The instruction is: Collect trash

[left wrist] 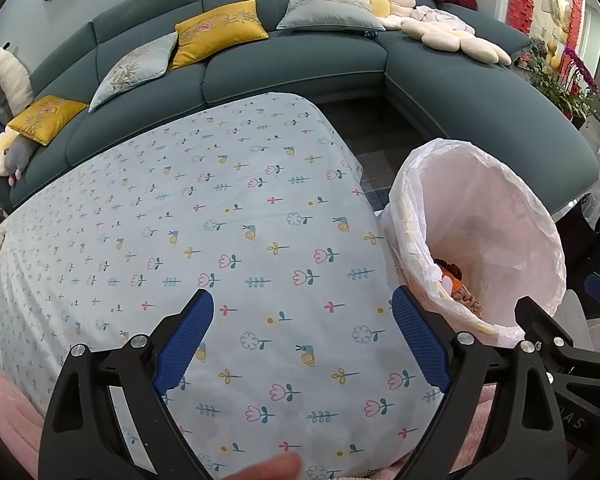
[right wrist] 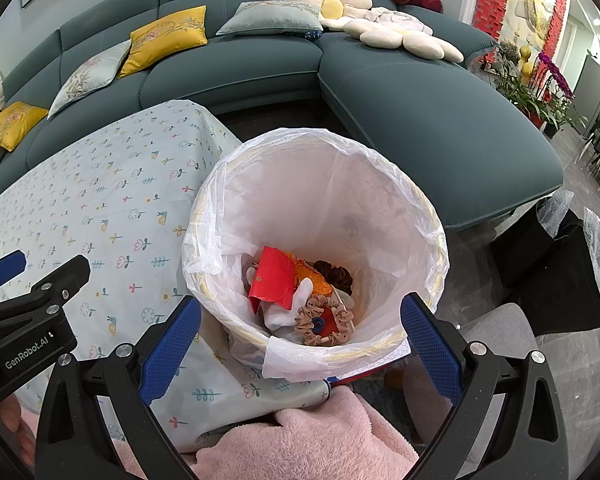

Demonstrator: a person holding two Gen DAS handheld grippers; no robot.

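A trash bin lined with a white plastic bag stands beside the table; it also shows in the left wrist view. Inside lie a red envelope, a beige scrunchie, a brown scrunchie, orange scraps and white paper. My right gripper is open and empty, held over the bin's near rim. My left gripper is open and empty above the floral tablecloth. No trash shows on the tablecloth.
A teal sectional sofa with yellow and grey cushions and flower pillows curves behind the table. A pink fluffy fabric lies at the near edge. Black boxes with bubble wrap stand on the floor to the right.
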